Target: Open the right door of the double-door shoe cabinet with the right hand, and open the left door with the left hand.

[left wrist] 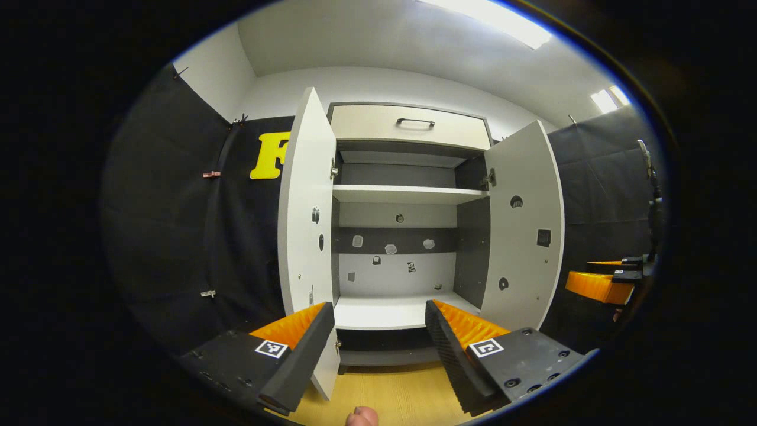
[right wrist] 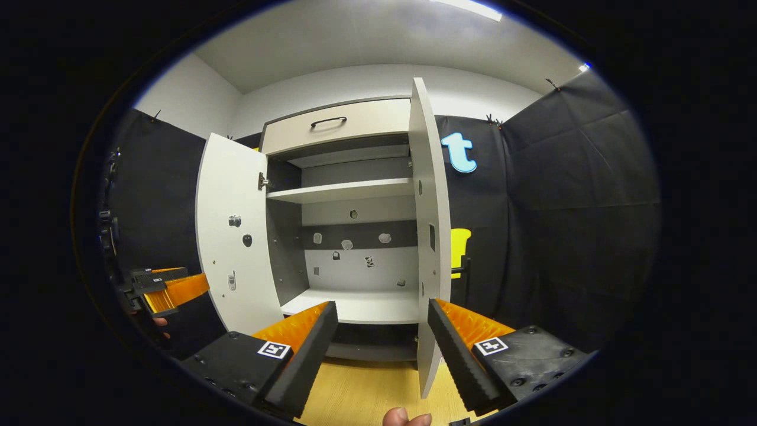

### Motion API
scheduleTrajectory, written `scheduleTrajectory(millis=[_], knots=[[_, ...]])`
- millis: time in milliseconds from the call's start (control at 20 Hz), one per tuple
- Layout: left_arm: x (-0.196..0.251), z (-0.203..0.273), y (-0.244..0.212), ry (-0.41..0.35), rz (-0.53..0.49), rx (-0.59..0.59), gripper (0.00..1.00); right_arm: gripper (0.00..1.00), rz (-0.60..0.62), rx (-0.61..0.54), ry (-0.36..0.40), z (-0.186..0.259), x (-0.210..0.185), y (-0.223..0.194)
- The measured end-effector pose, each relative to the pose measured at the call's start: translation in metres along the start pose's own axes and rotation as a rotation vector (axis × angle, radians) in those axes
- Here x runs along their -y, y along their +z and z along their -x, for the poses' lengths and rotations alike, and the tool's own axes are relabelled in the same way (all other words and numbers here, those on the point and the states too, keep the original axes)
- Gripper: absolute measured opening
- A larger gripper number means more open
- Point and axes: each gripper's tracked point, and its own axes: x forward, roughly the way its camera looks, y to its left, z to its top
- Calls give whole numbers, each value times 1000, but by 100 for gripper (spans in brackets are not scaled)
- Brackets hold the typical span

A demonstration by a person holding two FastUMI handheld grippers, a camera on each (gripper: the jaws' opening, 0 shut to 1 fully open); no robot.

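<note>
Both doors of the cabinet [left wrist: 408, 124] stood wide open: the left door [left wrist: 304, 201] and the right door [right wrist: 427, 225]. The left gripper [left wrist: 375, 343] and right gripper [right wrist: 381, 346] were open and held nothing. The job looked done.

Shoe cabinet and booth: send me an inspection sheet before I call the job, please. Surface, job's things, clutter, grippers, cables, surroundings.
Surface: pale wood floor in front of the cabinet.
Job's things: shoe cabinet; left door and right door both swung wide open; shelves bare; top drawer shut.
Clutter: nothing seen.
Grippers: left gripper open, holding nothing, its fingers to either side of the left door's lower edge without pressing it; right gripper open, holding nothing, level with the right door's edge.
Cables: nothing seen.
Surroundings: black cloth wall, white ceiling, ceiling light.
</note>
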Motion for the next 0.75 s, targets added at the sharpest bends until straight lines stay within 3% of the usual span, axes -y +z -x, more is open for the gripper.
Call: scheduleTrajectory(millis=[750], knots=[[5,-4,-5,1,13,-13,95,97,6,2,-5,-1,4,1]])
